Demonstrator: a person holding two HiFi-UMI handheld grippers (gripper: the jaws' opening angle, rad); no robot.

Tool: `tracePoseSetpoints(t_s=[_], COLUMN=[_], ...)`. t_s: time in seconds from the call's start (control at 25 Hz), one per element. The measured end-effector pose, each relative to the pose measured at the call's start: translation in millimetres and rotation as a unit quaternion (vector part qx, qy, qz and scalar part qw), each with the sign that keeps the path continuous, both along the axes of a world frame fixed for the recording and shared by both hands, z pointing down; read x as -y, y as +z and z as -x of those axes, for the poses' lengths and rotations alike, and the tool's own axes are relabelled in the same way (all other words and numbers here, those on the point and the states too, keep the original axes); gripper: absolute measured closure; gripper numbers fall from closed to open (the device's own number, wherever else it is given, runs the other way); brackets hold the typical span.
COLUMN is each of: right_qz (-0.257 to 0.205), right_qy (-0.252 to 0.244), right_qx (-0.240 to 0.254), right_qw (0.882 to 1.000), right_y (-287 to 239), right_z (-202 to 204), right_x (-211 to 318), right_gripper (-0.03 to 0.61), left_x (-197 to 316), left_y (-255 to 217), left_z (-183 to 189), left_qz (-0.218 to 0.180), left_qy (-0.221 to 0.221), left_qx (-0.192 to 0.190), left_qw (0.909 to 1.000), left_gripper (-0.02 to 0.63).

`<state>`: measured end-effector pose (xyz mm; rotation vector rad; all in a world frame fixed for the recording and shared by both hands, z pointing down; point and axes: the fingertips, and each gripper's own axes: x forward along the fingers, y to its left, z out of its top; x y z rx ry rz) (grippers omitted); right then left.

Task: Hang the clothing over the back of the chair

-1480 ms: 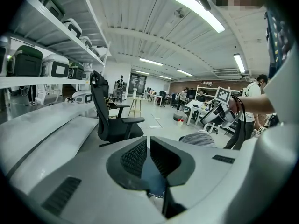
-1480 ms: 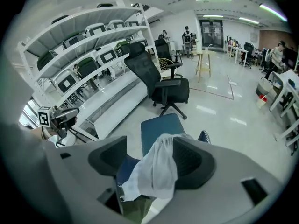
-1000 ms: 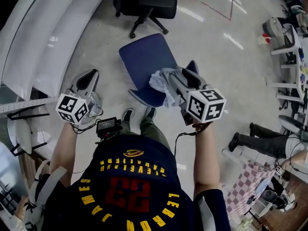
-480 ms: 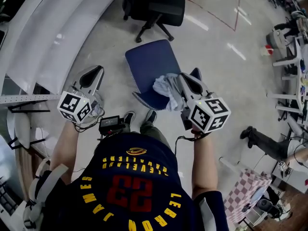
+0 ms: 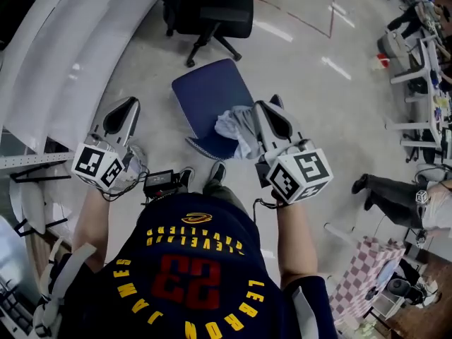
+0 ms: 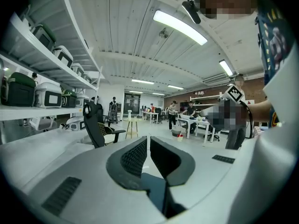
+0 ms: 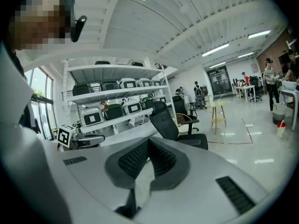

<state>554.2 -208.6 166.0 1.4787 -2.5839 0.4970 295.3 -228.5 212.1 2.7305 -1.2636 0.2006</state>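
Here, bunched clothing (image 5: 236, 127) hangs from clamped right gripper (image 5: 260, 110) — lengthwise downward.

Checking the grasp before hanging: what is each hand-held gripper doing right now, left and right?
Left hand-held gripper: closed, holding nothing.
Right hand-held gripper: closed on the grey clothing.

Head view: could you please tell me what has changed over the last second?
The right gripper closed on the grey garment, and both grippers came up slightly toward the camera. The left gripper stayed empty, and the garment is still bunched over the seat of the blue chair.
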Motion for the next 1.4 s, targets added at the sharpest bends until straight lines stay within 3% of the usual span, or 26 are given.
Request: tracePoseSetpoints(t_s=[0.32, 0.76, 1.4], right_qz=[-0.044, -0.047, -0.045], right_qy=[0.013, -0.033, -0.054], right_qx=[-0.001, -0.023, -0.023], right_qw=[0.999, 0.998, 0.997], right_y=[-24, -1, 5], right_z=[6, 58, 55], right_x=[-3, -10, 2], right_gripper=[0.569, 0.569, 0.569], left_x=[-5, -7, 0], left_y=[-31, -13, -10], left_z=[-42, -42, -45], left_qz=[-0.050, -0.036, -0.033], left_qy=[0.041, 0.050, 0.033], left_qx=[0.025, 0.035, 0.040], left_qw=[0.9976, 0.9975, 0.9981], left_gripper=[0.592, 0.592, 0.592])
